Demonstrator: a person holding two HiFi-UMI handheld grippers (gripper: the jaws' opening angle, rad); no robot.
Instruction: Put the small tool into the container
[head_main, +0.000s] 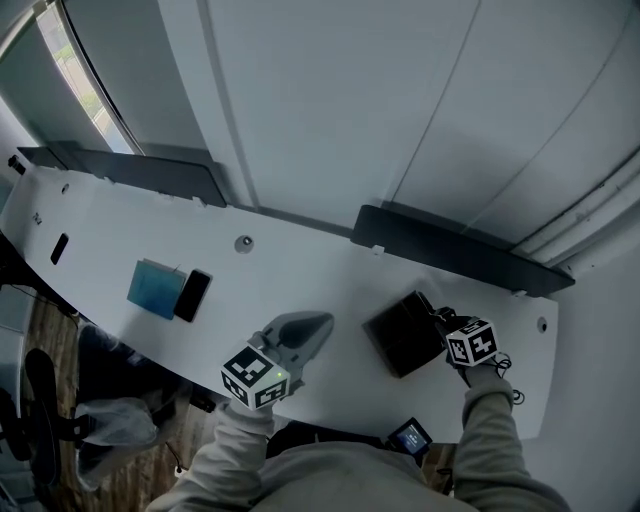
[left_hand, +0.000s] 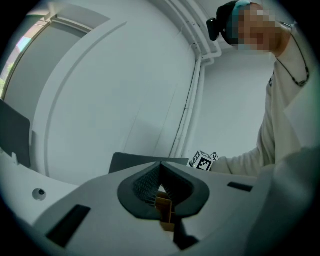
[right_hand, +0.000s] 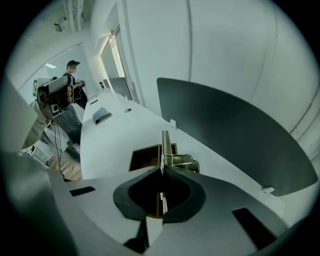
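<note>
Sleeves: both at bottom of head view, R arm reaching fwd.
L hand-held gripper (left_hand: 161, 164): jaws together at tips, nothing gripped there; small tan bit low in gap, can't tell what. Sits left of container, apart from it.
R hand-held gripper (right_hand: 162, 170): jaws clamped tight on tool, tilted steeply down.
Tool (right_hand: 163, 145): thin metal strip sticking out past jaw tips. Long axis runs along gripper's own line. Bent metal bit beside it, prob. same tool, not sure.
Container (head_main: 395, 340): dark open box on counter (head_main: 320, 275), just beyond R tips; brown inside shows under tool in right gripper view.
Key relation: box mouth lies straight ahead and down from tool end; R hand much nearer than L.
Next (guess): lower till strip end is inside walls, then open.
Far left: phone (head_main: 192, 295) + blue box (head_main: 155, 288), out of play.
</note>
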